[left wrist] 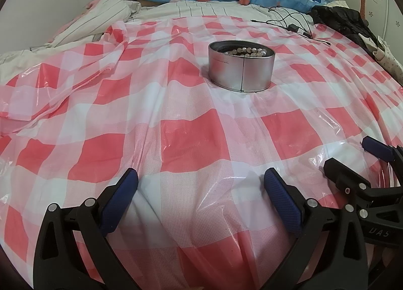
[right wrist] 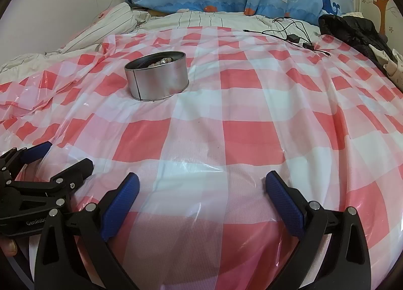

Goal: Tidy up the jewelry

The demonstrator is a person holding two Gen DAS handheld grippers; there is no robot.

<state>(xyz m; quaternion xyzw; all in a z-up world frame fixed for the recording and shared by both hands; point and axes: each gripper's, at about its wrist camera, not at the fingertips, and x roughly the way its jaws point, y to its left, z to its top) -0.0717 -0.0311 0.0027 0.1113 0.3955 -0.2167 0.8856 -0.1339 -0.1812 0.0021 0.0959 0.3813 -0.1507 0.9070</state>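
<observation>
Silver tin (left wrist: pixel 241 69) holding bead bracelet (left wrist: pixel 245 52): light, rigid, slippery-walled, best gripped across its sides; left gripper (left wrist: pixel 201 190) and right gripper (right wrist: pixel 202 193) fingers gaped wide, empty.

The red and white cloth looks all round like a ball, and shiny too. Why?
In both wrist views the fisheye lens bends the flat checked plastic cloth into a dome. Room light glares off its wrinkles, seen in the right wrist view near the open right gripper. The tin stays sharp.
</observation>
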